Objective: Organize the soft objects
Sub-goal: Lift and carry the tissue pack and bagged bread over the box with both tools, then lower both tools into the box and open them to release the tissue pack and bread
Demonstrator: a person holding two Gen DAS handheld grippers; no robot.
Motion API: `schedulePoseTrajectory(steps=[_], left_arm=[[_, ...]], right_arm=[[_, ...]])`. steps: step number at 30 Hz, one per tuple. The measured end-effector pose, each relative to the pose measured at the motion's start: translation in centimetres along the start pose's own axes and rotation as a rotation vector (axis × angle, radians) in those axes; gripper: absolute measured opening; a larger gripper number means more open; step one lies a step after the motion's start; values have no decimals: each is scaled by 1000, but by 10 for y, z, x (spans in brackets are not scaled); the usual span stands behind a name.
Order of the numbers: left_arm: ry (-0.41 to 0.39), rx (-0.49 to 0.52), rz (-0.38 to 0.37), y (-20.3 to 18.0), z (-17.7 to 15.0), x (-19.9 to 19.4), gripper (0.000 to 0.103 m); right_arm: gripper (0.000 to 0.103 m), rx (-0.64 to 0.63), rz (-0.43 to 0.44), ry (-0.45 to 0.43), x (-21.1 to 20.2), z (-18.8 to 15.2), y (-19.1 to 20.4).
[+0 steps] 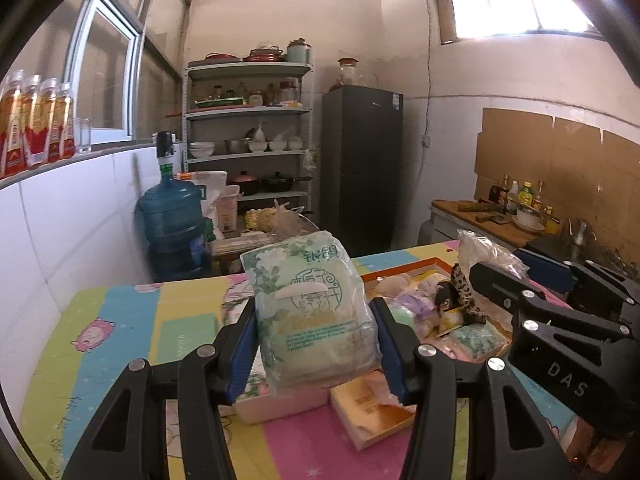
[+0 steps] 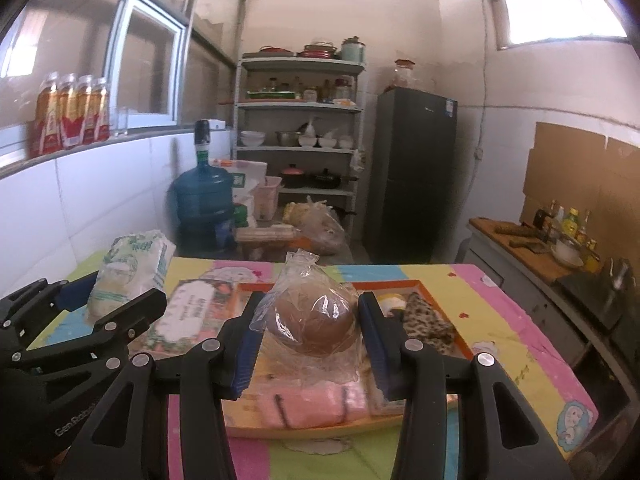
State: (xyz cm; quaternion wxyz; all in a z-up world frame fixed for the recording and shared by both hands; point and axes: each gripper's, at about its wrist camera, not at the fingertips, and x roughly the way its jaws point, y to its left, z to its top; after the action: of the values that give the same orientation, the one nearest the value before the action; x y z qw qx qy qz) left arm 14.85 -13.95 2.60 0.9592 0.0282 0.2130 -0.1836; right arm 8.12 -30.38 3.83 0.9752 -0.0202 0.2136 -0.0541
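**Two soft packs held above the patterned table**

A green tissue pack (image 1: 316, 312) is pinched between the blue pads of the left gripper (image 1: 316, 346) and is held upright above the table (image 1: 120, 320). Both of its sides are pressed by the pads. Below it, a pale box (image 1: 280, 402) and an orange box (image 1: 372, 412) are seen on the table, touching each other.

A brown bun in a clear bag (image 2: 310, 320) is clamped in the right gripper (image 2: 310, 346), with the knotted top of the bag pointing up. The plastic is squeezed in on both sides by the pads. Beneath it, an orange tray (image 2: 460, 344) is seen on the table, and in the tray lie a pink pack (image 2: 316, 404), a leopard-print cloth (image 2: 426, 320) and other soft items that cannot be told apart.

In the right view the tissue pack is seen at the left, well apart from the bun. A printed card (image 2: 188, 316) lies on the table between them, just beside the tray.

Behind the table, a blue water jug (image 1: 174, 228), a shelf (image 1: 248, 120) of dishes and a dark fridge (image 1: 360, 168) are seen.
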Motion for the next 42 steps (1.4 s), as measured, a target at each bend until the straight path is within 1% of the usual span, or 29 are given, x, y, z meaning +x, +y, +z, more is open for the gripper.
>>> schedulePoseTrajectory(steps=[9,16,24,33,38,42], left_arm=[[17,23,-26,-30,2,24,54],[36,44,-56,-50,3,44,54],[57,47,-83,-62,7,70,54],[87,68,-155,-86,6,96,54],[126,84,-190,-101,3,113,54],[151,92,-197,-108,-1,124,54]], right_arm=[[48,40,-27,6,6,-7,-43],[48,82,-48,31,17,-16,-72],[48,115,-55,61,36,-23,-96],[48,151,-72,104,62,-33,-121],[48,168,-81,132,75,-41,-136],[48,180,-73,155,84,-48,-145]])
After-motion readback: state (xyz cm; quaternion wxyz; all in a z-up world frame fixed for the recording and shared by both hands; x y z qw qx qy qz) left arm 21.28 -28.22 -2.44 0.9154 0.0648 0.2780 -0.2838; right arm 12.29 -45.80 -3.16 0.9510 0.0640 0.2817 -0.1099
